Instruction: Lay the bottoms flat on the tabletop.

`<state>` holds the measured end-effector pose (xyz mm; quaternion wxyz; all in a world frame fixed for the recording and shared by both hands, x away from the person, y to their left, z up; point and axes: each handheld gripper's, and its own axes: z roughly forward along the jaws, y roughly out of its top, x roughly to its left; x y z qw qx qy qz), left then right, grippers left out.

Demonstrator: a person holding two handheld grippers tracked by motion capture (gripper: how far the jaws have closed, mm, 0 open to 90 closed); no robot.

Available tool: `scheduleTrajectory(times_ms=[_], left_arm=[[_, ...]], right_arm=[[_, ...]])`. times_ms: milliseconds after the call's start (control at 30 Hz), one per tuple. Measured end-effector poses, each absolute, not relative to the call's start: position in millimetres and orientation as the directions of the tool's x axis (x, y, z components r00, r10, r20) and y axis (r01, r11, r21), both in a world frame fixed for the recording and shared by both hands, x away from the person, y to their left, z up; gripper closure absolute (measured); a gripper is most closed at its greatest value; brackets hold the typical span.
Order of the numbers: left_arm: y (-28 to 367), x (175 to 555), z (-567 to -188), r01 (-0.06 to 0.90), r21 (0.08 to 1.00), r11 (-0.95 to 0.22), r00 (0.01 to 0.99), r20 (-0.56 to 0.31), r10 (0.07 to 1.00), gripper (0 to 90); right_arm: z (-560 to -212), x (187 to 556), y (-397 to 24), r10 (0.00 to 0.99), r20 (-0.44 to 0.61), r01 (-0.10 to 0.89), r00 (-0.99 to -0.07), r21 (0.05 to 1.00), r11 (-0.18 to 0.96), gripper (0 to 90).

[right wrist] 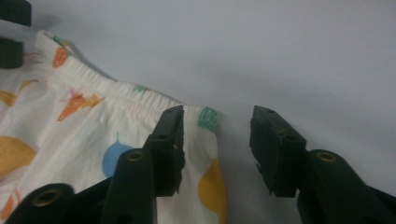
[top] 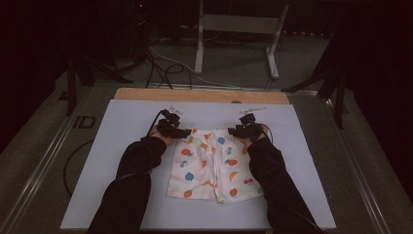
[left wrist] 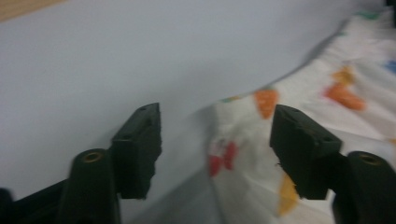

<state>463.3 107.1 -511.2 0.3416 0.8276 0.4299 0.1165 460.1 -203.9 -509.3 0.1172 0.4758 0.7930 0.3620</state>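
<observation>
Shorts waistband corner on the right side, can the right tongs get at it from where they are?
Probably yes. The right tongs stand open astride the waistband corner of the shorts, with nothing between them and the cloth.

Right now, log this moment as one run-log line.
item: white fruit-print cotton shorts flat on white board | left gripper: open, straddling waistband corner | right gripper: open, straddling opposite corner

One pair fruit-print shorts (top: 210,165), two hand-held grippers (top: 181,130), one white board (top: 122,146).
</observation>
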Motion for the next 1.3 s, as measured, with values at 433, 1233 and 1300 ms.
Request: scheduleTrajectory(times_ms=[433, 1233, 1300], left_arm=[[100, 466, -517, 0.642, 0.636, -0.428, 0.630, -0.120, 0.767, 81.6], [92, 486, -484, 0.527, 0.711, -0.465, 0.650, 0.016, 0.760, 86.5], [93, 489, -484, 0.525, 0.713, -0.465, 0.650, 0.016, 0.760, 86.5]], right_arm=[[-511, 466, -205, 0.840, 0.129, 0.684, -0.528, 0.650, 0.330, 90.0], [-495, 487, -211, 0.873, 0.123, 0.662, -0.471, 0.704, 0.257, 90.0], [-494, 490, -211, 0.876, 0.126, 0.660, -0.466, 0.709, 0.249, 90.0]])
